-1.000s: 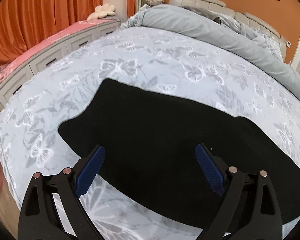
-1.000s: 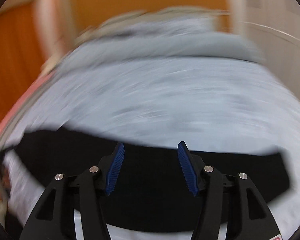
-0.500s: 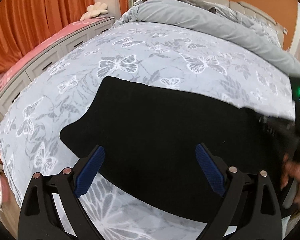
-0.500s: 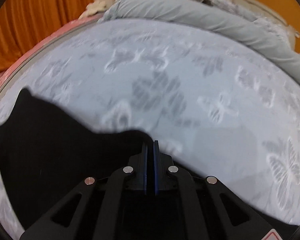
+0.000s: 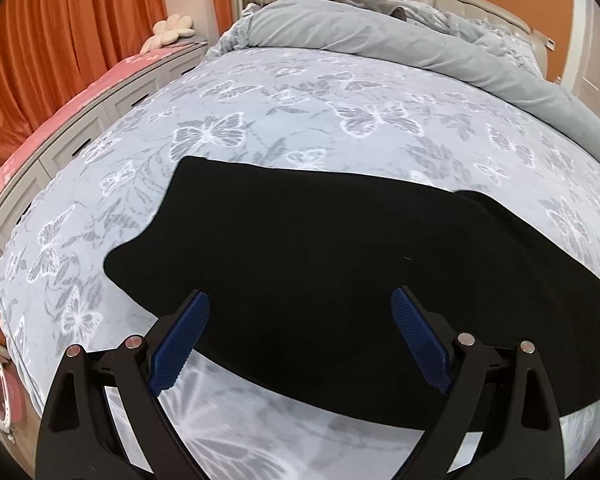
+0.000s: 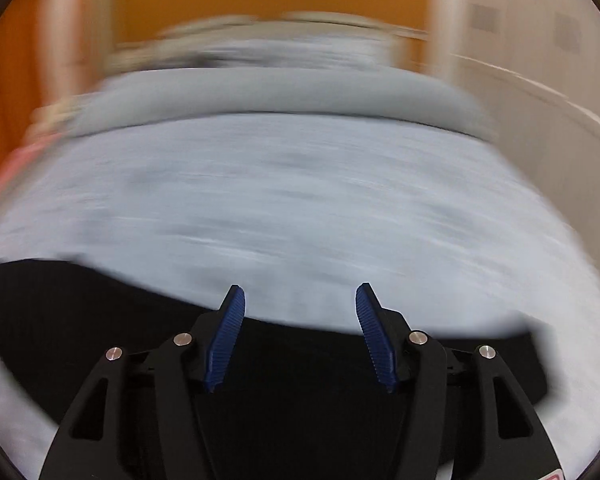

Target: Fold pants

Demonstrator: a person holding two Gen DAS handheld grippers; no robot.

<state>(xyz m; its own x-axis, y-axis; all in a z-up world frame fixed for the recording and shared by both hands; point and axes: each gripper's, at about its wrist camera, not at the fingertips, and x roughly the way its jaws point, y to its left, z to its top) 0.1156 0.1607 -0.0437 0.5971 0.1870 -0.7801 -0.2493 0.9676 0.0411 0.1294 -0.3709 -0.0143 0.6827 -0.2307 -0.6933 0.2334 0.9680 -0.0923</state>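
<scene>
My right gripper had released, jaws half-open, empty; left gripper wide, empty, above flat black fabric pants. Between folds, I judged; next: regrasp an edge.

Butterfly-print bedspread, rolled grey duvet, orange curtains, flower-shaped cushion

Matt black cloth pants lie beyond the left gripper, whose ribbed blue pads sit in smooth black plastic; butterfly-print bedsheet looks soft.
</scene>
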